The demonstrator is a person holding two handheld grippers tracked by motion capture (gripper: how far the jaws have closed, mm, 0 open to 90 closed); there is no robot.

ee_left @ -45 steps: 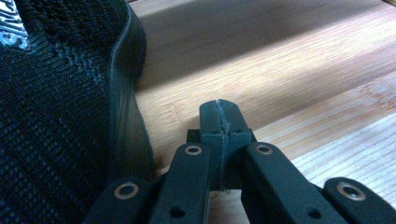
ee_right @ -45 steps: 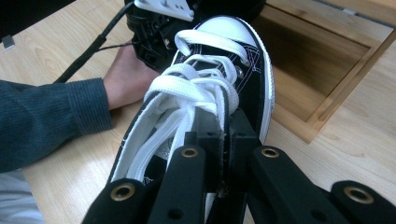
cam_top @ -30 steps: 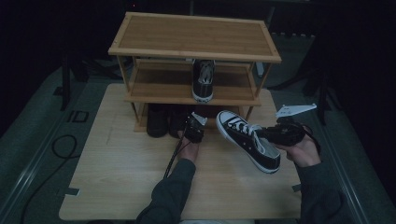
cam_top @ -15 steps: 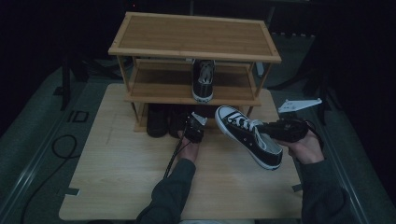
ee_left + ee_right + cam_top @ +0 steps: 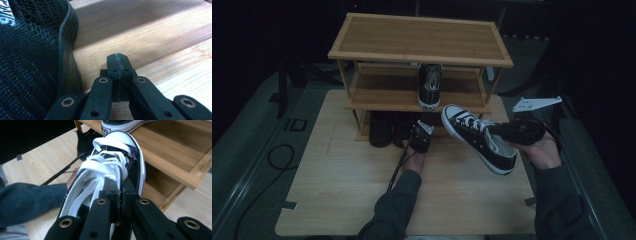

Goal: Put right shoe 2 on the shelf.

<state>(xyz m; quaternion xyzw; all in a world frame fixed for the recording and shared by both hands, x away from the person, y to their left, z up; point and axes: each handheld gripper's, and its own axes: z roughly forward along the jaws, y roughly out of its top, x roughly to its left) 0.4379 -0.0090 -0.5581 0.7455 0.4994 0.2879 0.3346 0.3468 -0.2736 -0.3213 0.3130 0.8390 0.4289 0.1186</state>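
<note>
Here, a person loads sneakers onto a wooden shoe rack (image 5: pixel 422 55) with two handheld grippers.

Nearest, the right gripper (image 5: pixel 117 192) is clamped on a black-and-white sneaker (image 5: pixel 477 137), held in the air just before the rack's middle shelf — not yet placed. The left gripper (image 5: pixel 117 62) rests clenched and empty beside dark shoes (image 5: pixel 382 130) below. Farther back, one matching sneaker (image 5: pixel 430 86) already sits shelved.

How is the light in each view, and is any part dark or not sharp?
High view: dim overall, surroundings almost black; the sneaker and the shoe rack stay readable. Left gripper view: brighter, with a shadow band across the table; the mesh shoe looks slightly soft. Right gripper view: well lit, laces clear, top left corner black.
</note>
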